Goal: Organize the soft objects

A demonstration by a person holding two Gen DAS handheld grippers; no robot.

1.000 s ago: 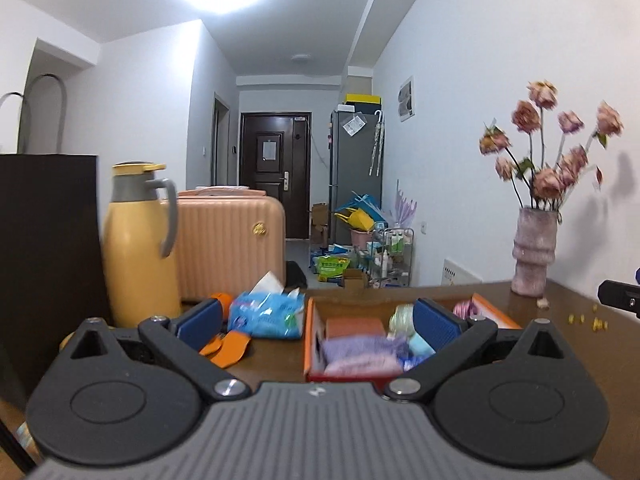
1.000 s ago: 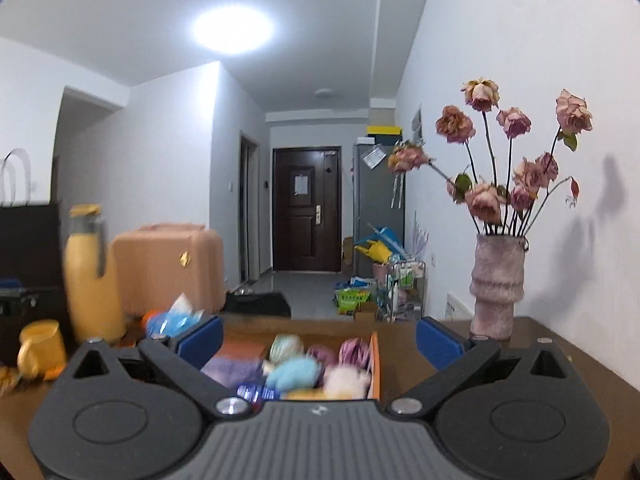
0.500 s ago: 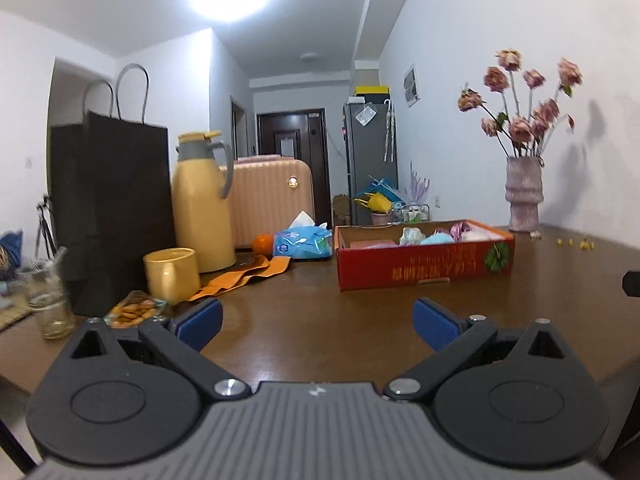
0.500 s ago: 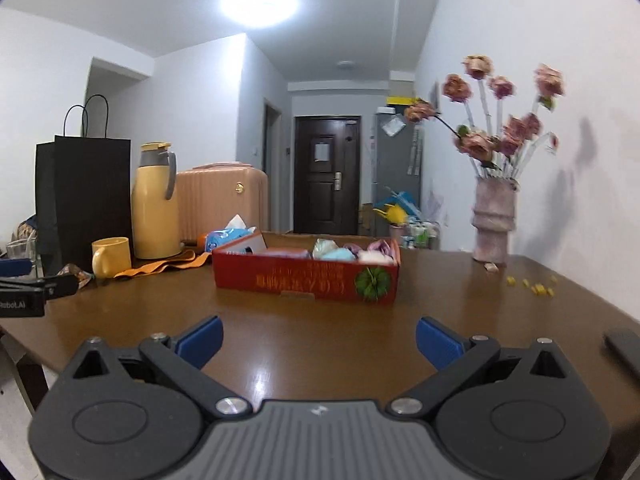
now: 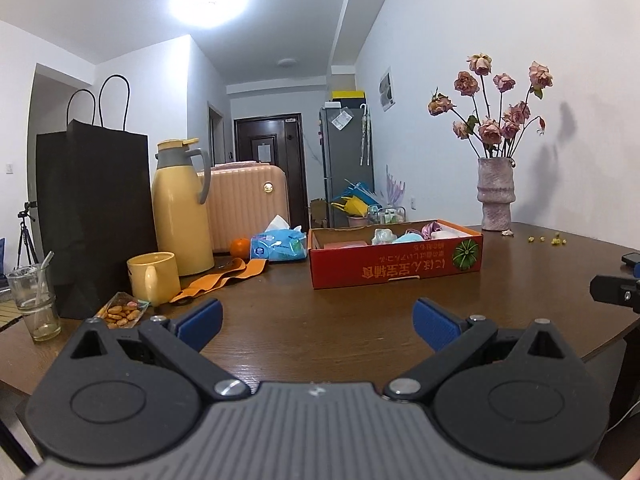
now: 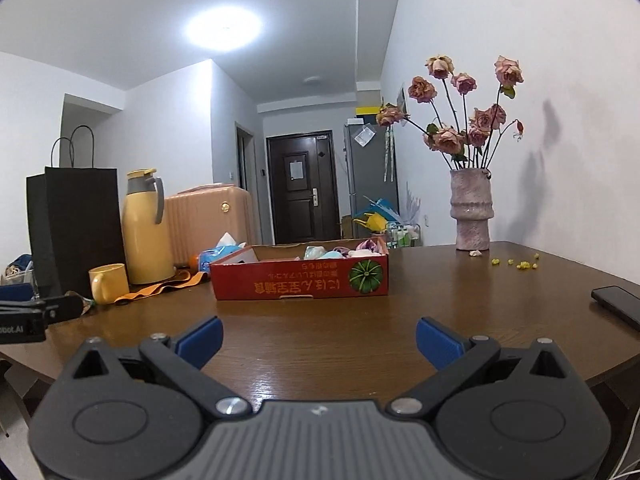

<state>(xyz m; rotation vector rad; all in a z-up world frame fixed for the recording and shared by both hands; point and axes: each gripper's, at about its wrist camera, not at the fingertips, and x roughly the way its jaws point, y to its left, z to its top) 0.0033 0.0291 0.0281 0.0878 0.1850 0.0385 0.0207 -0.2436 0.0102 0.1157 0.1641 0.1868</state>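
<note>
Left wrist view: a glossy dark brown wooden table (image 5: 340,320) carries a shallow red cardboard box (image 5: 396,262) printed with orange characters and a green pumpkin, holding pastel soft objects (image 5: 400,236). Left gripper (image 5: 316,320) and right gripper (image 6: 318,338) hover near the table's front edge, blue-padded jaws spread wide, empty.

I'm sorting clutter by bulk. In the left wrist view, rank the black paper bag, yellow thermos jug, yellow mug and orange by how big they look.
1. black paper bag
2. yellow thermos jug
3. yellow mug
4. orange

The orange sits farther back, partly hidden, so its true size is less certain.
</note>
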